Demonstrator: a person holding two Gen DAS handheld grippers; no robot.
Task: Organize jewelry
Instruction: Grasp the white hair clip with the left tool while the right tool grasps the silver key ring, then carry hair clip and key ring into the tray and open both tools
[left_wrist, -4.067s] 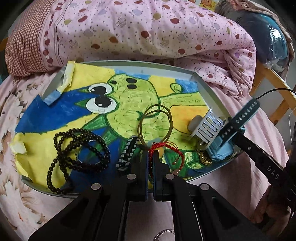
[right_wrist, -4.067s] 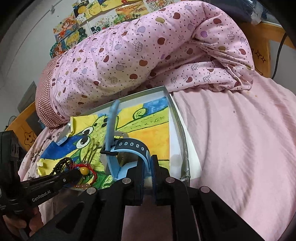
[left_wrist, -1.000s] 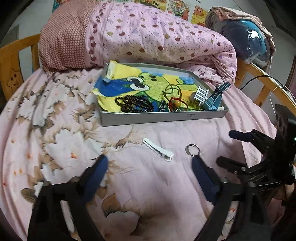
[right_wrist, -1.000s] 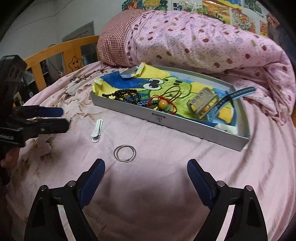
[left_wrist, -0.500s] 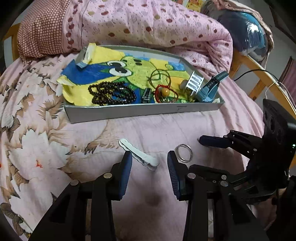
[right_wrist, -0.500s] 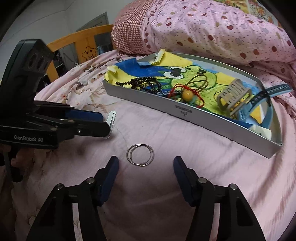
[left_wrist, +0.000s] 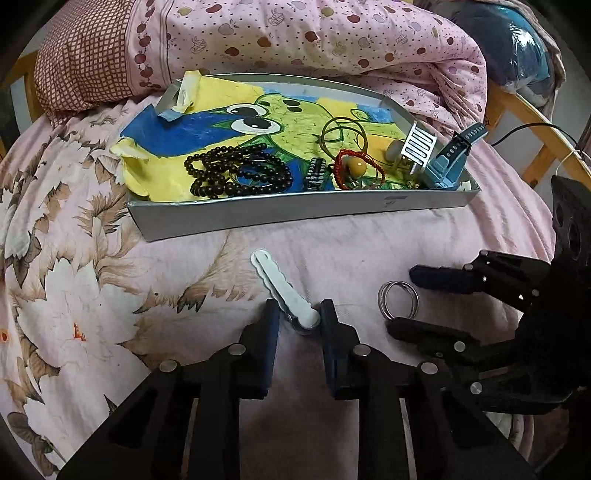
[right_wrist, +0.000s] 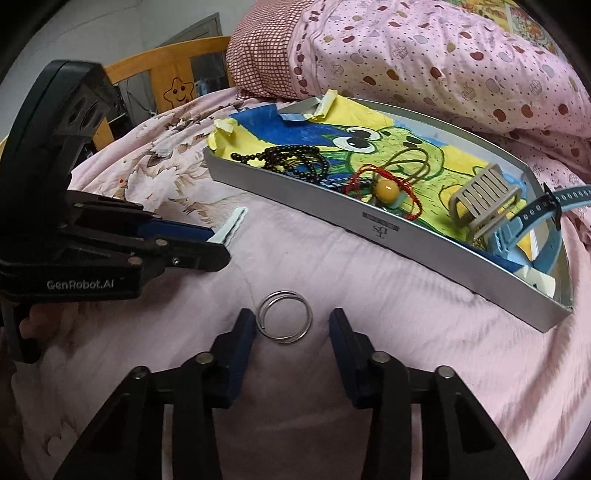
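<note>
A white hair clip (left_wrist: 280, 291) (right_wrist: 231, 225) and a double silver ring (left_wrist: 380, 301) (right_wrist: 285, 294) lie on the pink bedsheet in front of a grey tray (left_wrist: 295, 214) (right_wrist: 314, 206). My left gripper (left_wrist: 298, 314) (right_wrist: 219, 247) is low over the sheet, its jaws closing around the near end of the clip with a sliver of gap still showing. My right gripper (right_wrist: 291, 321) (left_wrist: 402, 301) straddles the ring, its jaws closing too, with clear gaps on both sides.
The tray holds a frog drawing, black beads (left_wrist: 236, 170), a red cord bracelet with a yellow bead (left_wrist: 356, 166), a grey claw clip (left_wrist: 421, 147) and a blue watch (left_wrist: 450, 158). A rolled pink quilt (left_wrist: 314, 33) lies behind it. Wooden bed rails (left_wrist: 532, 122) are at the right.
Both grippers came down and forward from wide open. The left now brackets the clip's end, the right brackets the ring, and both pairs of jaws have narrowed a lot.
</note>
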